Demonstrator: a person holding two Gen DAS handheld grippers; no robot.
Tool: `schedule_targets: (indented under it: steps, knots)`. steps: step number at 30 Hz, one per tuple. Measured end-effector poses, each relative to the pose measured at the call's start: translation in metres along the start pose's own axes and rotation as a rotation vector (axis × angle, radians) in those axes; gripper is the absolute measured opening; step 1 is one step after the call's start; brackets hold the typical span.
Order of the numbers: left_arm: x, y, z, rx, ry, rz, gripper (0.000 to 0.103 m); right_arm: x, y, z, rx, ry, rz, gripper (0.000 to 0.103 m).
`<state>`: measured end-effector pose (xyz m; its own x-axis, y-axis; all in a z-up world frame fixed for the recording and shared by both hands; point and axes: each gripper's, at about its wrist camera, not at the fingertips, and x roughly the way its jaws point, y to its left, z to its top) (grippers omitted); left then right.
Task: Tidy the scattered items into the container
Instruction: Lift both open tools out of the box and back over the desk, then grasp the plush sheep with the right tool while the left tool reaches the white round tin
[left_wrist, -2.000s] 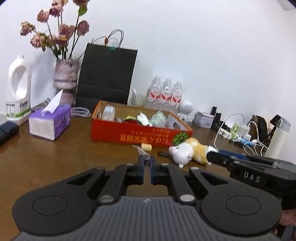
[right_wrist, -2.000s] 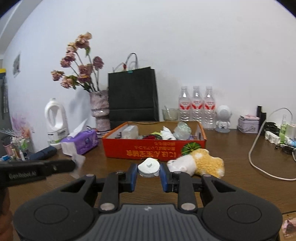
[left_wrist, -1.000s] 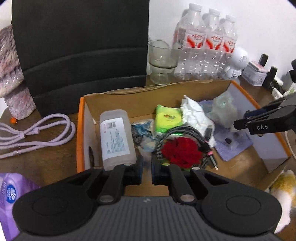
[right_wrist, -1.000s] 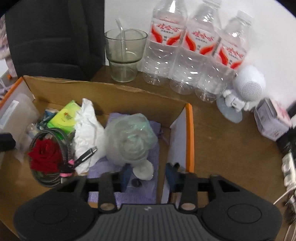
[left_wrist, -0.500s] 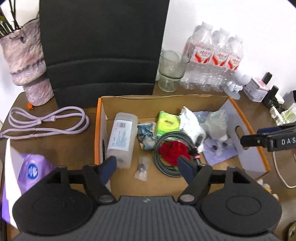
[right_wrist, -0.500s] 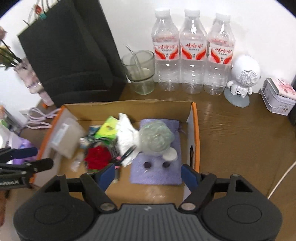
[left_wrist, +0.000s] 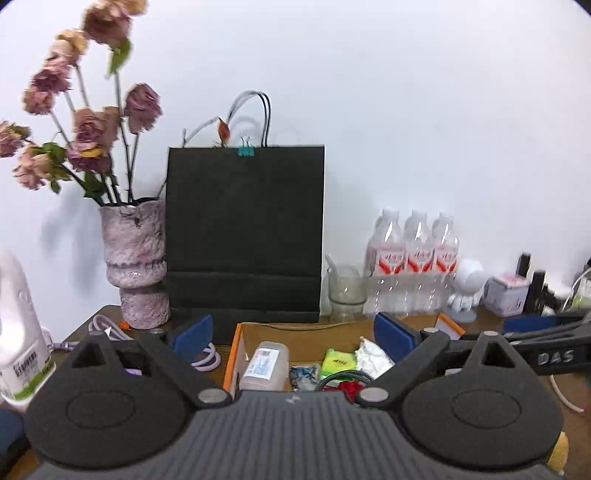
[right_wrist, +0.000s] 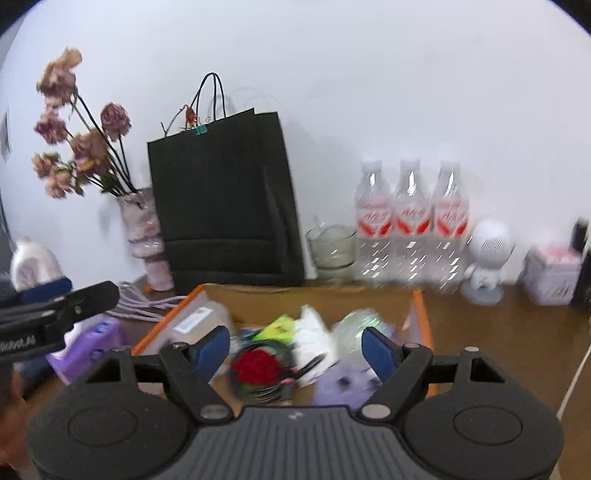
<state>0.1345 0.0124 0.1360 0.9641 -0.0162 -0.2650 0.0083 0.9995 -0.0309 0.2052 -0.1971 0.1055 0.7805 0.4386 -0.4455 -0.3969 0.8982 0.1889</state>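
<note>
Left wrist view: orange-rimmed cardboard box (left_wrist: 236, 343) already holds clear plastic bottle (left_wrist: 264, 365), green packet (left_wrist: 338, 363), red fabric rose (right_wrist: 256, 365). Left tool (left_wrist: 291, 332) opening, nothing between; right tool (right_wrist: 295, 349) apart, empty. Remaining strays on brown wooden surface (right_wrist: 498, 332): cannot tell.

**Along the wall**

A black bag (left_wrist: 245, 236) stands at the back of the table (right_wrist: 517, 332). Left of it, a vase (left_wrist: 135, 262) of dried roses (left_wrist: 88, 122). Right of it, a glass (left_wrist: 345, 291), three bottles (left_wrist: 413, 273) and a white figurine (left_wrist: 466, 288).

The open orange cardboard box (right_wrist: 421, 306) holds a red rose (right_wrist: 256, 365), crumpled tissue (right_wrist: 312, 332) and a clear bottle (left_wrist: 264, 365).
</note>
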Motion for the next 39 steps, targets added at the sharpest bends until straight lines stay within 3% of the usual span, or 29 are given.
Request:
schedule_targets:
  steps: [5,8,10,12,14,17,19,22,26,29,33,39]
  knots:
    - [-0.012,0.001,0.001,0.009,0.018,0.021,0.096,-0.017,0.009,-0.003,0.013,-0.040,-0.029,0.077]
    - [-0.032,-0.003,-0.008,0.058,0.053,0.071,0.097,-0.052,0.026,-0.010,-0.025,-0.075,-0.132,0.077]
    - [-0.059,-0.007,-0.021,0.064,0.061,0.047,0.097,-0.089,0.035,-0.025,-0.046,-0.118,-0.139,0.082]
    - [-0.094,-0.008,-0.042,0.026,0.039,-0.018,0.101,-0.129,0.039,-0.050,-0.039,-0.165,-0.095,0.093]
    - [-0.123,-0.013,-0.066,0.014,0.032,-0.030,0.102,-0.159,0.044,-0.080,-0.039,-0.189,-0.076,0.097]
    - [-0.156,-0.030,-0.107,0.117,0.035,-0.015,0.102,-0.187,0.047,-0.131,-0.020,-0.194,-0.130,0.097]
    - [-0.163,-0.037,-0.127,0.195,0.069,-0.046,0.102,-0.194,0.045,-0.160,-0.001,-0.182,-0.144,0.096]
    - [-0.158,-0.041,-0.134,0.240,0.099,-0.061,0.102,-0.190,0.039,-0.175,-0.015,-0.139,-0.158,0.093]
    - [-0.144,-0.039,-0.127,0.185,0.110,-0.049,0.102,-0.174,0.027,-0.171,0.021,-0.124,-0.211,0.092]
    - [-0.132,-0.040,-0.127,0.188,0.119,-0.043,0.099,-0.148,0.012,-0.168,-0.003,-0.133,-0.254,0.089]
    - [-0.116,-0.041,-0.129,0.185,0.147,-0.046,0.096,-0.107,-0.012,-0.154,0.022,-0.068,-0.332,0.085]
    - [-0.101,-0.041,-0.131,0.185,0.159,-0.062,0.095,-0.061,-0.032,-0.146,-0.009,0.014,-0.352,0.076]
